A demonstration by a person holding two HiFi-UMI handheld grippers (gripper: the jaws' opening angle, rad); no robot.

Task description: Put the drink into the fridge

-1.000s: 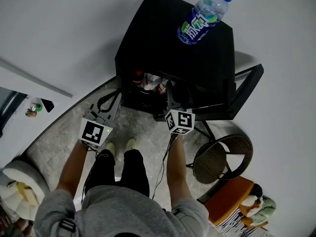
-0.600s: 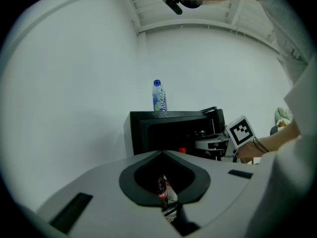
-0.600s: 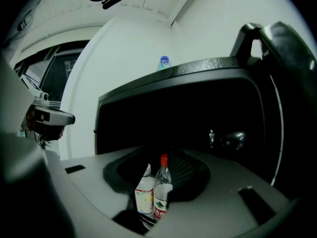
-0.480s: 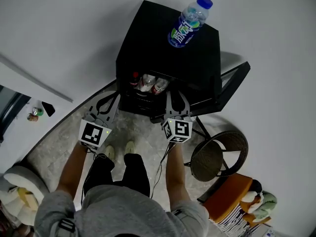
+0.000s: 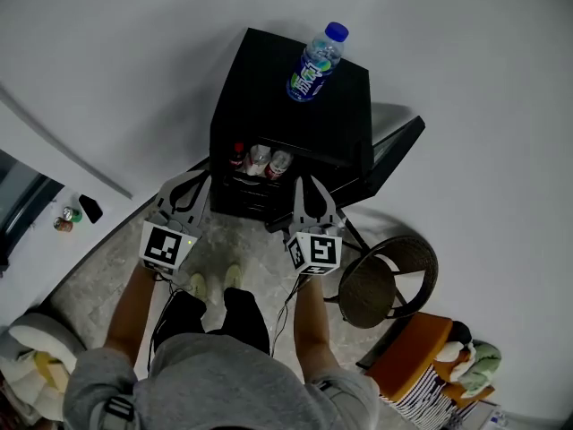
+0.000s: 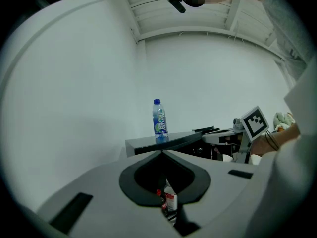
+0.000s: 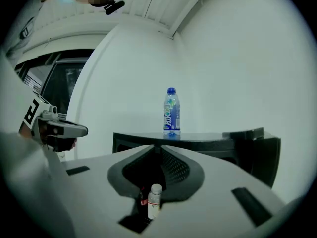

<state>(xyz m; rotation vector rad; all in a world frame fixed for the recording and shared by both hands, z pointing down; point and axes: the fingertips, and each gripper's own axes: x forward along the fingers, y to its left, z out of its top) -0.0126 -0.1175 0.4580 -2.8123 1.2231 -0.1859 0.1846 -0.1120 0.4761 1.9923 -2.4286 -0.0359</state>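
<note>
The drink, a clear bottle (image 5: 312, 63) with a blue cap and a blue-green label, stands upright on top of the black mini fridge (image 5: 269, 106). It also shows in the left gripper view as the bottle (image 6: 158, 120) and in the right gripper view as the bottle (image 7: 171, 112). The fridge door (image 5: 398, 150) hangs open to the right, and several small bottles (image 5: 260, 159) stand inside. My left gripper (image 5: 197, 177) (image 6: 161, 152) is shut and empty before the fridge's left front. My right gripper (image 5: 303, 181) (image 7: 161, 147) has just been closing with nothing between its jaws, and its tips meet.
A round dark stool (image 5: 387, 280) stands right of my legs, with an orange seat (image 5: 416, 356) beyond it. Cans (image 5: 64, 220) lie on the floor at the left beside a white wall edge. A pale cushion (image 5: 27, 339) lies at the lower left.
Both grippers have risen and drawn back a little from the fridge opening. The right gripper's jaws have come together. The drink has stayed on the fridge top.
</note>
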